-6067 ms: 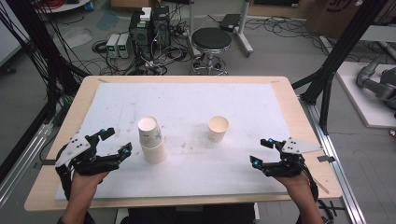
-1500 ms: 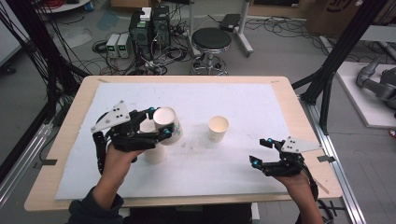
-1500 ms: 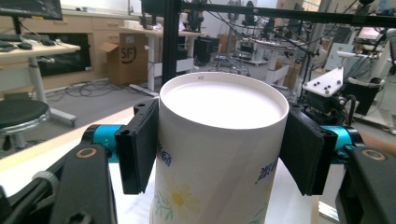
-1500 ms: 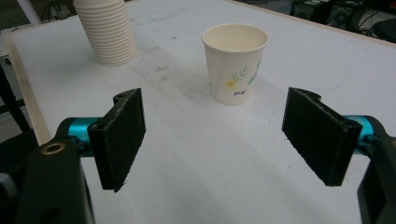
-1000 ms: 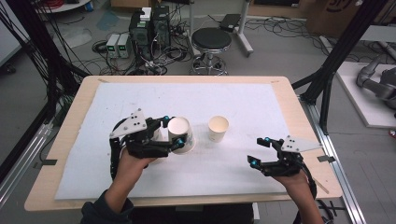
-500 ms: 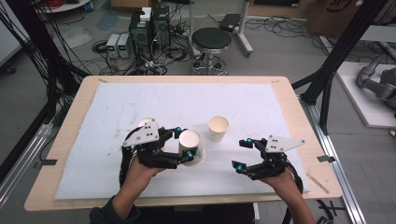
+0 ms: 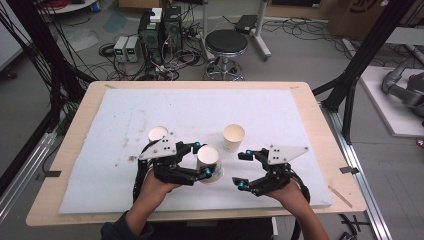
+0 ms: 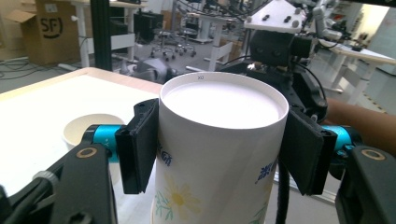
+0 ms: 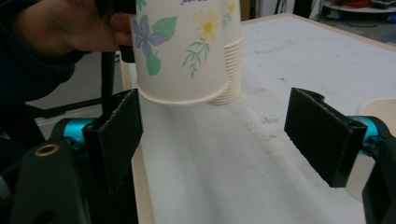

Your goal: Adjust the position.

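Observation:
My left gripper [image 7: 202, 160] is shut on a white flower-printed paper cup [image 7: 209, 162], held upside down just above the mat. In the left gripper view both pads press the cup's [image 8: 219, 154] sides below its upturned base. A stack of the same cups [image 7: 158, 134] stands behind my left hand. A single upright cup [image 7: 234, 136] stands right of centre. My right gripper [image 7: 240, 170] is just right of the held cup; its jaws have just been opening and nothing is between them. In the right gripper view the held cup [image 9: 187, 51] hangs ahead of the wide-apart pads [image 9: 116, 133], with the stack [image 9: 231, 70] behind it.
A white mat [image 7: 280, 115] covers the wooden table [image 7: 325, 125]. The right gripper view has the upright cup [image 9: 378, 109] at its right edge. A stool [image 7: 226, 42], electronics and cables stand on the floor beyond the far edge.
My left gripper has carried the upside-down cup right and toward the near edge, away from the stack. My right gripper has moved left toward that cup.

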Demonstrator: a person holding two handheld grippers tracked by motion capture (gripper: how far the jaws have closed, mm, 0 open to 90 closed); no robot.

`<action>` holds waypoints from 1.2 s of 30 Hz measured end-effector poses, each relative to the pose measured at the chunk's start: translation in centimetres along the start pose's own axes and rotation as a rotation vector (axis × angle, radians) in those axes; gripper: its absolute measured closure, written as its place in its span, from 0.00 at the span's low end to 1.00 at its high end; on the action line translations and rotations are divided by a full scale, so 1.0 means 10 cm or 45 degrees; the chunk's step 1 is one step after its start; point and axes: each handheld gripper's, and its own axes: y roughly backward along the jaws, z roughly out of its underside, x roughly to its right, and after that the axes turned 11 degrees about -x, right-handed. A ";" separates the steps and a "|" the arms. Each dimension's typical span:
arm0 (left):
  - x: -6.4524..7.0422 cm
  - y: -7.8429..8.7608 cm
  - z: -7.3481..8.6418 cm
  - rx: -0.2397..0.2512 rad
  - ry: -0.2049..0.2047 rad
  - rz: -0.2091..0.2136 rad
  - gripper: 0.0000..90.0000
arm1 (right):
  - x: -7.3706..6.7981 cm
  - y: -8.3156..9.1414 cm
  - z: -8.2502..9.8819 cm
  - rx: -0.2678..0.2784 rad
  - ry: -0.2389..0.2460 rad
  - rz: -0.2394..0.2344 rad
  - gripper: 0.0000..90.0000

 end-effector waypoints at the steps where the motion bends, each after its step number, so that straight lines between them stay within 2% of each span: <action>1: 0.00 -0.01 0.00 -0.002 -0.004 0.009 0.38 | -0.01 -0.02 -0.01 -0.001 0.008 -0.008 0.22; 12: 0.03 -0.09 0.01 -0.012 -0.017 0.076 0.39 | -0.05 -0.20 -0.09 0.009 0.023 -0.124 0.22; 23: 0.04 -0.16 0.00 0.003 -0.028 0.128 0.39 | -0.06 -0.29 -0.13 0.007 0.032 -0.170 0.23; 30: 0.05 -0.17 0.02 0.021 -0.025 0.151 0.39 | -0.04 -0.32 -0.12 0.034 0.008 -0.213 0.23; 31: 0.05 -0.17 0.02 0.024 -0.023 0.147 0.39 | -0.04 -0.33 -0.11 0.039 0.004 -0.219 0.26; 32: 0.04 -0.17 0.02 0.030 -0.022 0.152 0.39 | -0.03 -0.32 -0.11 0.046 0.003 -0.252 0.30; 36: 0.04 -0.17 0.03 0.033 -0.023 0.152 0.39 | -0.01 -0.33 -0.10 0.063 0.001 -0.264 0.31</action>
